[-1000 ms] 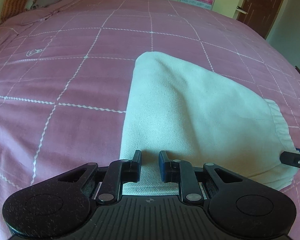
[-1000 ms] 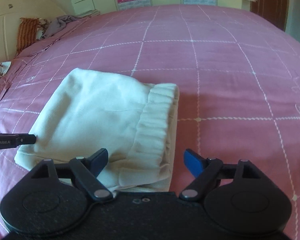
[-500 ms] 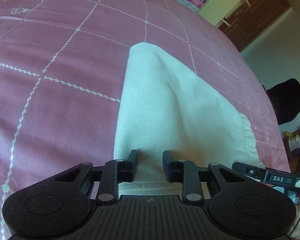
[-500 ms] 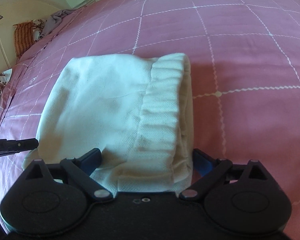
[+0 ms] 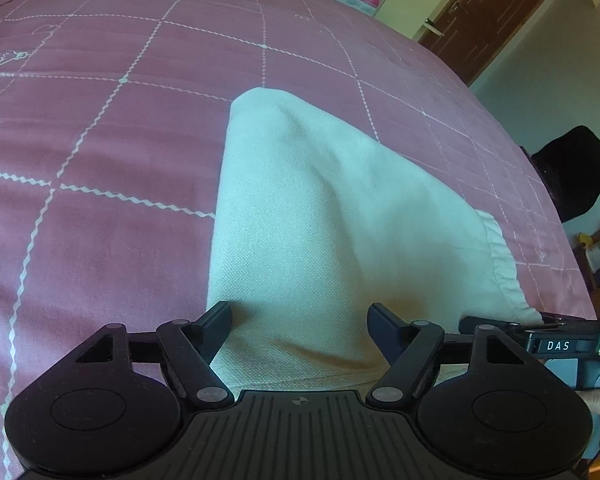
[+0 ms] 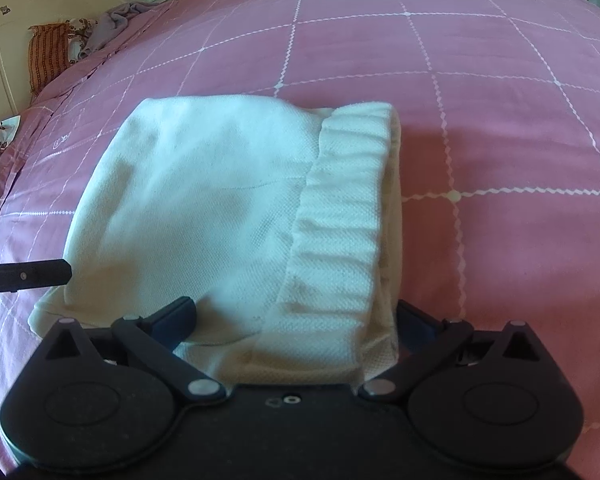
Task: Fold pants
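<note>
At the bottom of the left wrist view the left claw (image 5: 300,320) is opening, its black fingers (image 5: 216,320) spread to either side of the near edge of the folded white pants (image 5: 320,220), with the cloth between them and the pads not pressing it. In the right wrist view the right claw (image 6: 296,320) is also opening and stands wide; its left finger rests on the fabric while the right one sits just outside the ribbed waistband (image 6: 348,208), gripping nothing. The pants (image 6: 204,208) lie as a folded bundle on the pink checked bedspread (image 5: 100,140), waistband toward 3 o'clock in both views. The left claw's finger tip (image 6: 32,276) pokes in at 9 o'clock of the right view, touching the pants' edge. Farther off, at 10 o'clock, an orange striped pillow (image 6: 46,56) and a grey garment (image 6: 116,20) sit by the headboard. A brown door (image 5: 492,12) stands at 1 o'clock in the left view.
</note>
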Available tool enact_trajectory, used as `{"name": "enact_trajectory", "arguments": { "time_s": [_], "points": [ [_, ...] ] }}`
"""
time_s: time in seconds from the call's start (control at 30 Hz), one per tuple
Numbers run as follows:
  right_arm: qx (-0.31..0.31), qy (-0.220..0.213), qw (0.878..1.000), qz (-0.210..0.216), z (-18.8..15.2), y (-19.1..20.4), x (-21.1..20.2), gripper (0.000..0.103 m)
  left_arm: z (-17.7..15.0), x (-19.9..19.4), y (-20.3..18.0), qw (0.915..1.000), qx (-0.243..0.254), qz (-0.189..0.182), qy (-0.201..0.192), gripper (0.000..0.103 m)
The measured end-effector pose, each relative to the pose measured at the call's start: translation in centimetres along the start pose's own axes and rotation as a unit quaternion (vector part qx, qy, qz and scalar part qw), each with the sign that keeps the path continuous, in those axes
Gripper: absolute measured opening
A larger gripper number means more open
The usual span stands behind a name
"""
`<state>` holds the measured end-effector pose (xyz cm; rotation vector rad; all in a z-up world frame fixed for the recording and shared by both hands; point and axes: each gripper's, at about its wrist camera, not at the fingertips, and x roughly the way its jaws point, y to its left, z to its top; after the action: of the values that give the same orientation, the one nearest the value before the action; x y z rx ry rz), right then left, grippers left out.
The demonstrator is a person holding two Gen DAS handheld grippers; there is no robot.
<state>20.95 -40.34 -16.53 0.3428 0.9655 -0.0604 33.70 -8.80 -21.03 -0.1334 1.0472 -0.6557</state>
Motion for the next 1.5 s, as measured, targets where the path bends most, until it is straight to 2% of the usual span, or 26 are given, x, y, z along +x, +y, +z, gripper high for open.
{"name": "enact_trajectory", "arguments": {
  "time_s": [0.07,0.1,0.2,0.27,0.3,0.4,0.47,0.57,0.6,0.63,0.73,0.8,0.83,0.9,1.0,1.03,1.13,1.23,1.37,1.5],
  "points": [
    [-0.001,-0.004,1.000,0.003,-0.1,-0.1,0.0,0.103,-0.1,0.3,0.4,0.9996,0.004,0.025,0.007,0.075],
    [-0.002,-0.006,1.000,0.006,-0.2,-0.2,0.0,0.103,-0.1,0.6,1.1,0.9996,-0.008,0.022,0.016,0.075],
    [0.000,-0.011,1.000,0.019,-0.4,-0.7,-0.1,0.103,-0.2,1.0,3.1,0.9981,-0.058,-0.012,0.017,0.070],
    [0.003,-0.013,0.999,0.029,-0.5,-1.0,-0.2,0.103,-0.1,1.2,3.8,0.9962,-0.076,-0.037,0.023,0.060],
    [0.004,-0.015,0.999,0.035,-0.5,-1.3,-0.2,0.103,-0.1,1.4,4.1,0.9948,-0.085,-0.049,0.027,0.059],
    [0.019,-0.018,0.998,0.064,-0.5,-2.5,-0.4,0.103,-0.1,1.8,5.1,0.9907,-0.100,-0.083,0.038,0.051],
    [0.037,-0.027,0.995,0.089,-0.6,-3.6,-0.8,0.103,-0.2,2.1,5.5,0.9859,-0.118,-0.111,0.042,0.037],
    [0.048,-0.026,0.992,0.114,-0.6,-4.6,-1.0,0.103,-0.4,2.2,5.2,0.9834,-0.119,-0.132,0.038,0.033],
    [0.065,-0.025,0.990,0.124,-0.5,-5.1,-1.2,0.098,-0.4,2.2,5.2,0.9823,-0.120,-0.140,0.034,0.033],
    [0.088,-0.026,0.987,0.132,-0.4,-5.5,-1.4,0.083,-0.5,2.4,5.3,0.9820,-0.119,-0.143,0.032,0.033],
    [0.129,-0.027,0.979,0.158,-0.1,-7.1,-1.5,0.063,-0.8,3.6,5.8,0.9819,-0.117,-0.145,0.036,0.040],
    [0.137,-0.023,0.976,0.167,-0.4,-7.9,-0.9,0.065,-0.6,4.0,5.4,0.9816,-0.120,-0.145,0.032,0.043],
    [0.143,-0.026,0.974,0.172,-0.3,-8.0,-0.6,0.070,-0.6,4.0,4.7,0.9828,-0.119,-0.139,0.027,0.043],
    [0.137,-0.034,0.977,0.158,0.2,-7.2,-0.2,0.071,-0.7,3.8,3.4,0.9877,-0.107,-0.113,0.017,0.043],
    [0.114,-0.041,0.985,0.125,0.6,-5.2,0.0,0.070,-0.7,2.4,1.6,0.9931,-0.088,-0.077,-0.002,0.033],
    [0.118,-0.044,0.984,0.126,0.7,-4.9,-0.3,0.051,-0.4,1.4,1.2,0.9939,-0.082,-0.071,-0.017,0.027],
    [0.142,-0.072,0.974,0.160,1.0,-5.1,-2.2,0.045,0.6,-0.8,0.5,0.9896,-0.097,-0.091,-0.054,0.022],
    [0.135,-0.099,0.966,0.195,2.5,-4.2,-4.1,0.042,2.6,-2.9,-0.5,0.9855,-0.098,-0.107,-0.088,0.016],
    [0.104,-0.144,0.957,0.229,6.1,-2.7,-6.8,0.041,6.3,-4.9,-1.6,0.9790,-0.097,-0.120,-0.134,0.014],
    [0.089,-0.184,0.949,0.240,10.1,-2.2,-8.3,0.041,10.9,-4.2,-2.6,0.9717,-0.118,-0.117,-0.168,0.014]
  ]
}}
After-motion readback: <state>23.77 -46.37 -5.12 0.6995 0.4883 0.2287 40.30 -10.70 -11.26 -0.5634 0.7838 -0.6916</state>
